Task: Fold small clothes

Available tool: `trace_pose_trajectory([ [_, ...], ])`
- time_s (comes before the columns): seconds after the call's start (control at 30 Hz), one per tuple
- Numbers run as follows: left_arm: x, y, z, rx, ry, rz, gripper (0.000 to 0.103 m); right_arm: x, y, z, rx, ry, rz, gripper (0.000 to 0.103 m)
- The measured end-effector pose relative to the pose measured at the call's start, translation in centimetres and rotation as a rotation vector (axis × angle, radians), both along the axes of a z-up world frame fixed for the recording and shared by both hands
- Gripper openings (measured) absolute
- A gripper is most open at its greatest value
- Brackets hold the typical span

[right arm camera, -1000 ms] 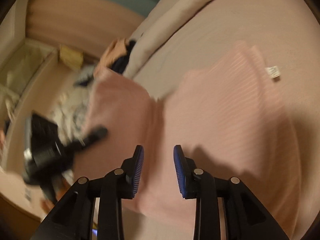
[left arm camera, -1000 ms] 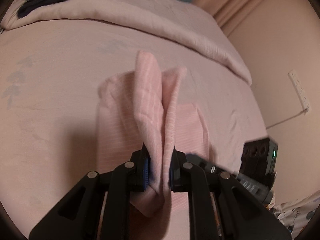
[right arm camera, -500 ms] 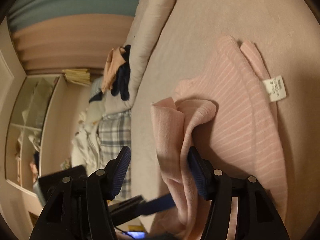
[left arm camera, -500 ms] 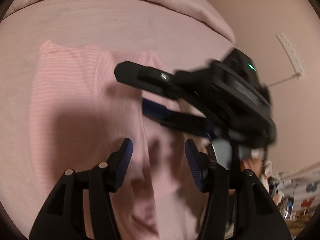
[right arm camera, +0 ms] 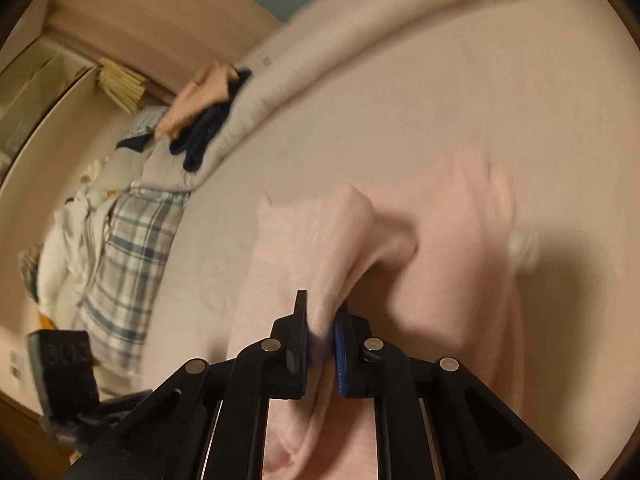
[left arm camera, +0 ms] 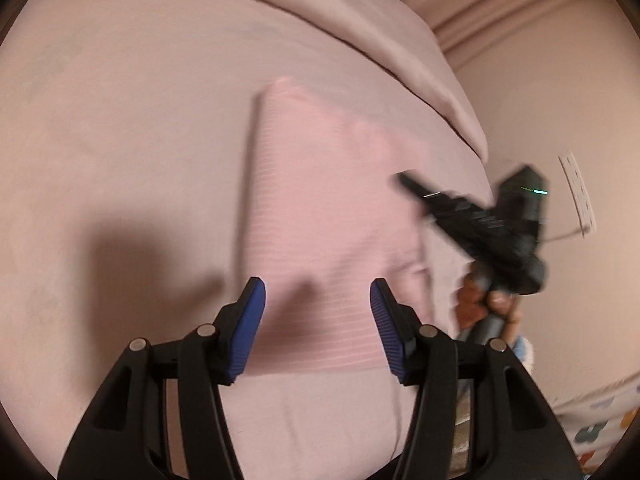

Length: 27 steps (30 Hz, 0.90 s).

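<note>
A pink striped garment [left arm camera: 320,216] lies on the pink bed sheet [left arm camera: 120,120]. My left gripper [left arm camera: 316,308] is open and empty, hovering above the garment's near edge. My right gripper [right arm camera: 322,320] is shut on a raised fold of the same pink garment [right arm camera: 320,240], lifting it off the bed. The right gripper also shows in the left wrist view [left arm camera: 472,216], blurred, at the garment's right side. A white label [right arm camera: 522,246] shows on the garment, blurred.
A rolled pink duvet [left arm camera: 360,20] lies along the far side of the bed. Dark blue and peach clothes [right arm camera: 208,120] and a plaid cloth [right arm camera: 128,248] lie past the bed's end. A wall with a socket [left arm camera: 578,192] is on the right.
My left gripper let go of the pink fold and opened. My right gripper closed on a fold of the garment and now lifts it.
</note>
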State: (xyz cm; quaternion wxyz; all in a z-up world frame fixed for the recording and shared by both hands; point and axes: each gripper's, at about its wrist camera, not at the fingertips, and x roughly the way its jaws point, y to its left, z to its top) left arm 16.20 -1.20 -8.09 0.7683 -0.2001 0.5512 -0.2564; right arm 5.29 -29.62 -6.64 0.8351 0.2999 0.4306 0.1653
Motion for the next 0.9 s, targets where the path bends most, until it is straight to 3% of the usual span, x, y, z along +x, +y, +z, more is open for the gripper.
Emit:
trace_pose_trajectory([
  [0.1, -0.8, 0.7, -1.5, -0.015, 0.032, 0.021, 0.054, 0.2, -1.5, 2.3, -0.047, -0.056, -0.019, 0.012],
  [0.23, -0.6, 1.3, -2.7, -0.033, 0.077, 0.025, 0.054, 0.3, -3.4, 2.6, -0.104, -0.036, -0.051, 0.012],
  [0.43, 0.6, -0.3, -2.6, -0.028, 0.092, -0.003, 0.054, -0.6, -7.5, 1.3, -0.064, -0.010, -0.132, 0.011],
  [0.53, 0.8, 0.2, -2.6, -0.033, 0.090, -0.011, 0.054, -0.6, -6.4, -0.1, 0.005, 0.054, -0.057, 0.012],
  [0.67, 1.2, -0.9, -3.5, -0.040, 0.100, -0.018, 0.054, -0.4, -4.6, -1.9, 0.090, 0.108, -0.002, 0.043],
  [0.9, 0.7, -2.0, -3.7, -0.046, 0.103, -0.036, 0.054, 0.9, -1.7, -3.4, 0.068, 0.183, 0.072, 0.044],
])
